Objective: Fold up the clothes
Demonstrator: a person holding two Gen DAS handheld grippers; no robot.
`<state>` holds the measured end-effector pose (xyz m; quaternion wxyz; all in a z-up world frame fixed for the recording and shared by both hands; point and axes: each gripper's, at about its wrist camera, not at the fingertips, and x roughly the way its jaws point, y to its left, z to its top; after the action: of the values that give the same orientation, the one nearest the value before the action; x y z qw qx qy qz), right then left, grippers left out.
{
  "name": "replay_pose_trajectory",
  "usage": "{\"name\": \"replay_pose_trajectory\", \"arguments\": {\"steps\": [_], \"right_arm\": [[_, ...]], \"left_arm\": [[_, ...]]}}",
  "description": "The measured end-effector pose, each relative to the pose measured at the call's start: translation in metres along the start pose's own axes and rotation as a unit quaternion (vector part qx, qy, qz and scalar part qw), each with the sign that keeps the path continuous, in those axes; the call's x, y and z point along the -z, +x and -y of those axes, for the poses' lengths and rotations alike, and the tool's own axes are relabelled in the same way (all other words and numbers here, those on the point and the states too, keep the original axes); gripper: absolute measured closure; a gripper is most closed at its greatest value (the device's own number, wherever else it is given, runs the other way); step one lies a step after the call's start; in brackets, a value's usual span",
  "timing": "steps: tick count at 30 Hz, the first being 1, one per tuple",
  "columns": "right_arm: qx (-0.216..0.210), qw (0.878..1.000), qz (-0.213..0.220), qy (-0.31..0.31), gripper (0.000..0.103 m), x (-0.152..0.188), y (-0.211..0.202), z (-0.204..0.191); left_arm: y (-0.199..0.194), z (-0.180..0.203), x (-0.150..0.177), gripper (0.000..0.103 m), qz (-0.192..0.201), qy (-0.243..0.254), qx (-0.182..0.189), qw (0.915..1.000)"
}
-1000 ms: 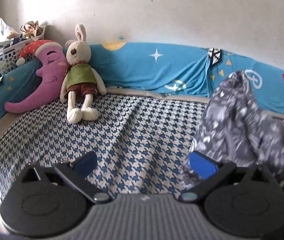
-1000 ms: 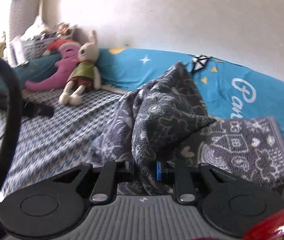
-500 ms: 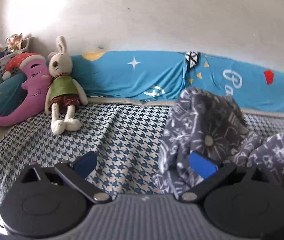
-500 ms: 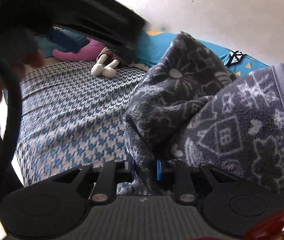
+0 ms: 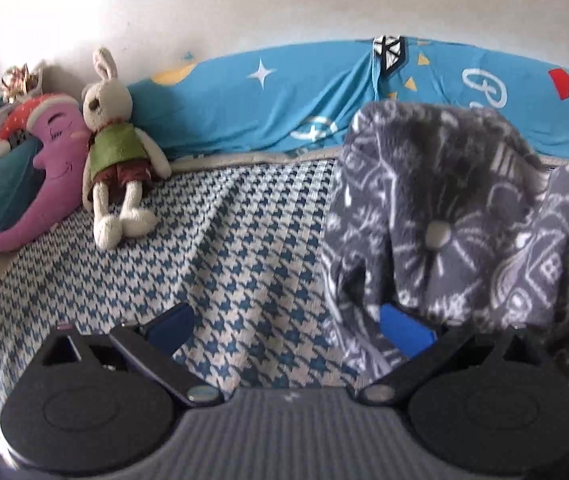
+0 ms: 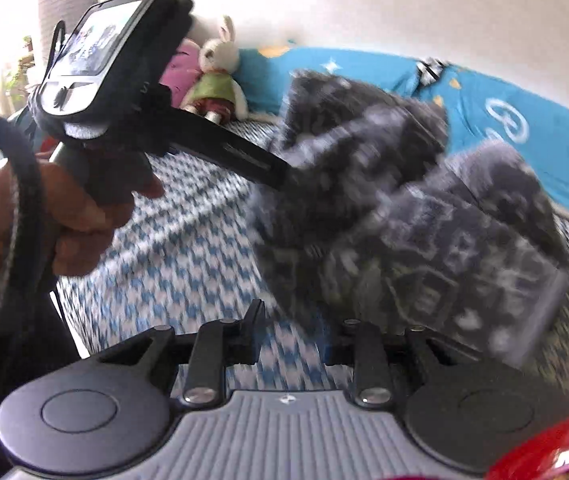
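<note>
- The left gripper [image 5: 287, 326] has its jaws spread wide, both blue pads showing. The left pad [image 5: 170, 326] sits over bare bedcover. The right pad [image 5: 404, 330] is up against the lower edge of the grey patterned garment [image 5: 444, 216], with cloth draped over and behind it. Nothing is pinched between the pads.
- The right gripper [image 6: 296, 338] has its jaws apart, with checked bedcover visible in the gap. The grey garment [image 6: 412, 216] hangs over its right finger [image 6: 368, 356]; that view is blurred, so I cannot tell whether the cloth touches the finger or only lies in front of it. Nothing sits between the fingers.
- The garment is a fleecy dark grey piece with white line patterns and a pale round button [image 5: 438, 235]. It stands bunched in a heap on the right half of the bed [image 5: 212, 240], near the back edge, reaching up in front of the blue cover [image 5: 284, 100] that runs along the wall.
- The bed wears a blue-and-white houndstooth cover, creased through the middle.
- At the back left corner of the bed a plush rabbit [image 5: 118, 148] in a green vest sits leaning against a purple moon pillow [image 5: 50, 168] with a red cap.
- In the right wrist view a hand [image 6: 64, 208] grips the handle of the left gripper, which reaches towards the garment from the left; a black cable [image 6: 12, 184] loops past the wrist.
</note>
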<state>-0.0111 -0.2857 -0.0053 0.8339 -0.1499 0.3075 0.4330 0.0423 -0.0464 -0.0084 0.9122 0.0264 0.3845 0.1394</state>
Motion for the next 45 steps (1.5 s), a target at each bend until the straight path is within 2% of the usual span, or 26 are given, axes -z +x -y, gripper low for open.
{"name": "replay_pose_trajectory", "arguments": {"steps": [5, 11, 13, 16, 34, 45], "right_arm": [[0.045, 0.996, -0.041, 0.058, 0.072, 0.016, 0.004, 0.019], [0.108, 0.989, -0.058, 0.082, 0.068, 0.018, 0.031, 0.046], [0.106, 0.987, -0.063, 0.101, 0.065, 0.017, 0.041, 0.054], [0.108, 0.988, -0.048, 0.101, 0.060, 0.011, 0.051, 0.057], [0.145, 0.985, -0.008, 0.094, 0.058, -0.035, 0.108, 0.094], [0.145, 0.986, 0.001, 0.085, 0.058, -0.061, 0.135, 0.121]], "left_arm": [[0.007, -0.001, 0.003, 0.000, -0.002, 0.001, -0.006, 1.0000], [0.014, 0.001, 0.007, 0.000, 0.000, 0.000, -0.007, 1.0000], [0.018, 0.001, 0.007, 0.000, -0.003, -0.006, -0.006, 1.0000], [0.023, 0.000, 0.008, 0.000, -0.007, -0.014, -0.006, 0.9999], [0.049, 0.004, 0.007, 0.000, -0.024, -0.046, -0.004, 0.9987], [0.060, 0.021, 0.000, 0.000, -0.026, -0.055, -0.016, 0.9980]]}}
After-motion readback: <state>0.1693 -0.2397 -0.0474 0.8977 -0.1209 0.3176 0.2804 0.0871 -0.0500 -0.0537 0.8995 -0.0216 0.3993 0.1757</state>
